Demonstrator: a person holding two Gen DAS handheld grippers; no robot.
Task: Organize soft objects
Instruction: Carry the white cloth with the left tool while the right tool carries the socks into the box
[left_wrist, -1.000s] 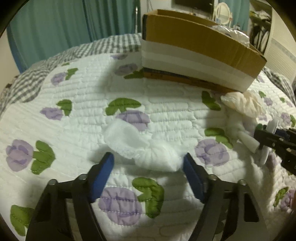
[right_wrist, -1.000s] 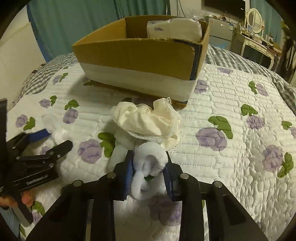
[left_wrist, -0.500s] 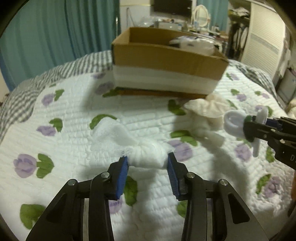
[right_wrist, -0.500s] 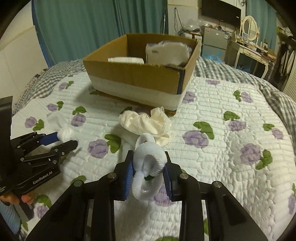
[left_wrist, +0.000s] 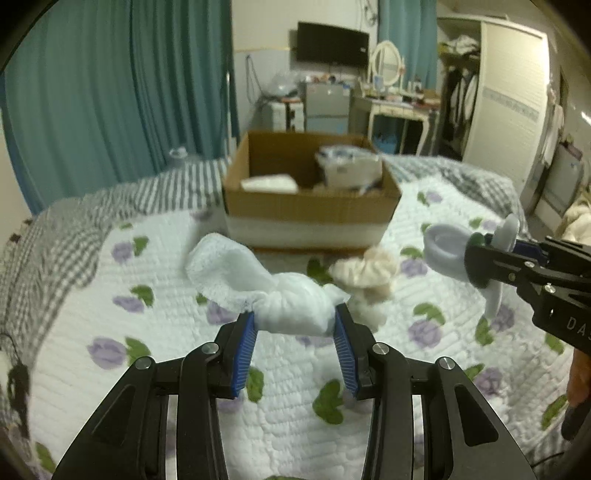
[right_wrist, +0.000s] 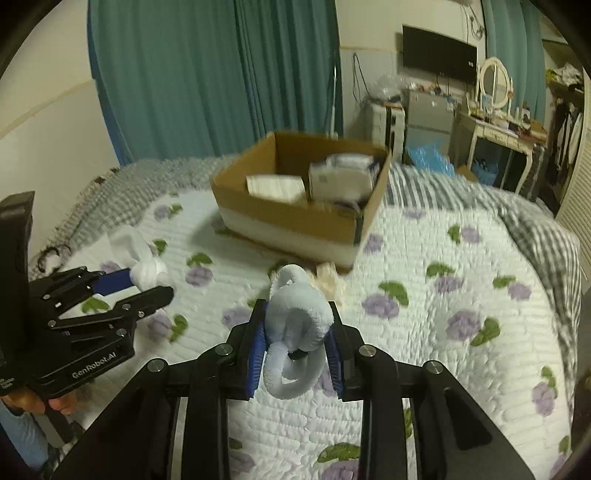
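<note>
Now both soft things get carried to the box

Left tongs (left_wrist: 295, 325), just closed, pinch the white sock (left_wrist: 291, 308); right tongs (right_wrist: 295, 339) clamp the blue sock (right_wrist: 295, 325), both clear of the bed (right_wrist: 443, 258). Keep both grips tight, clear the near wall of the box (left_wrist: 310, 212) toward the bed's far edge, and release only over its open middle; the cream cloth (left_wrist: 364, 271) waits just before it

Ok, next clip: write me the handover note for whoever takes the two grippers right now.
Left gripper: just closed on the white sock, held above the quilt.
Right gripper: shut on the pale blue sock, also off the quilt.
Cardboard box: ahead on the bed, a few items already inside.
Cream cloth: on the quilt in front of the box.
Left to do: probably box both socks, then the cream cloth.
</note>
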